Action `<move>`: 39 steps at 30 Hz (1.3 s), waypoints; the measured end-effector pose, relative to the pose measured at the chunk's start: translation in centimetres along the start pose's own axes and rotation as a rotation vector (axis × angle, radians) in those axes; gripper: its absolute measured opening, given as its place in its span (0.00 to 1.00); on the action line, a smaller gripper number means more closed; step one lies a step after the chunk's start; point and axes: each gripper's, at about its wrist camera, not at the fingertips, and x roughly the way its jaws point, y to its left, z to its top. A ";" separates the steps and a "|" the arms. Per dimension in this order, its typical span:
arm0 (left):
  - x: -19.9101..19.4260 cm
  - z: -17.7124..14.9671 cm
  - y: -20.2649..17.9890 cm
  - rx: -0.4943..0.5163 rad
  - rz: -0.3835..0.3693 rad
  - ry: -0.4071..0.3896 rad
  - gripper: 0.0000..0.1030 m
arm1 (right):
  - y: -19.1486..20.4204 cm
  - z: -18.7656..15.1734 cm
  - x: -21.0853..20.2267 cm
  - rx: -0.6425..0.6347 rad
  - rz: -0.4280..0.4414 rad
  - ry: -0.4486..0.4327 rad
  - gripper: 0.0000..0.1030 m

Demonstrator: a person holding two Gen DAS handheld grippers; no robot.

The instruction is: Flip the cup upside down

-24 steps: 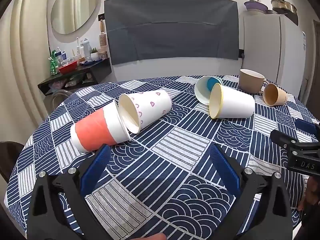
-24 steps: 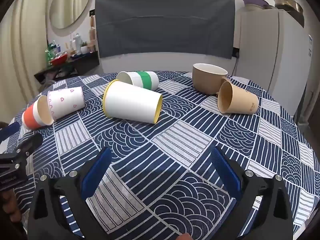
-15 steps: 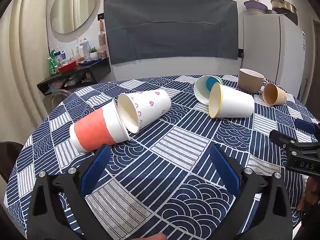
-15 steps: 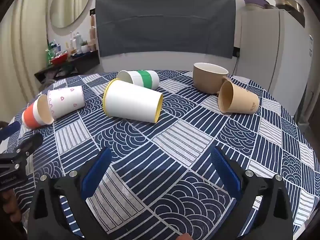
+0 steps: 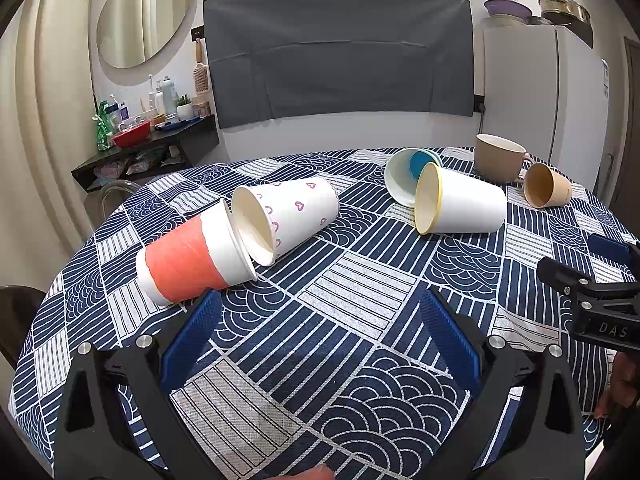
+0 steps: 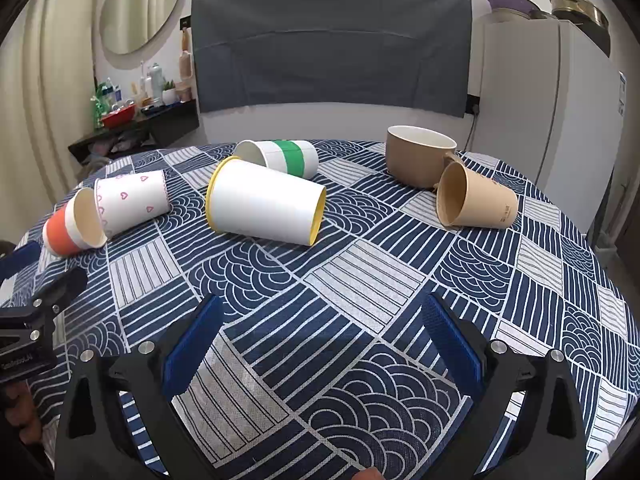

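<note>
Left wrist view, left gripper [image 5: 320,320] spread wide over the tablecloth [image 5: 360,280], empty, orange cup [image 5: 192,260] on its side just ahead, mouth touching the heart cup [image 5: 288,212], right wrist view, right gripper [image 6: 320,324] spread, empty, yellow-rimmed cup [image 6: 264,208] lying ahead, tan cup [image 6: 476,200] beside the mug [image 6: 416,156].

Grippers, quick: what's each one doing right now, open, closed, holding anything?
Left gripper: open, holding nothing, above the tablecloth.
Right gripper: open, holding nothing, short of the cups.
</note>
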 end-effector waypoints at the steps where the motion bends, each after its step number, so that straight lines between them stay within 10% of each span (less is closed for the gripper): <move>1: 0.0 0.0 0.0 0.002 -0.001 0.000 0.94 | 0.0 0.0 0.0 0.000 0.000 0.000 0.93; 39: 0.1 0.0 -0.2 0.024 -0.008 0.005 0.94 | -0.1 0.0 0.2 0.000 -0.002 0.011 0.93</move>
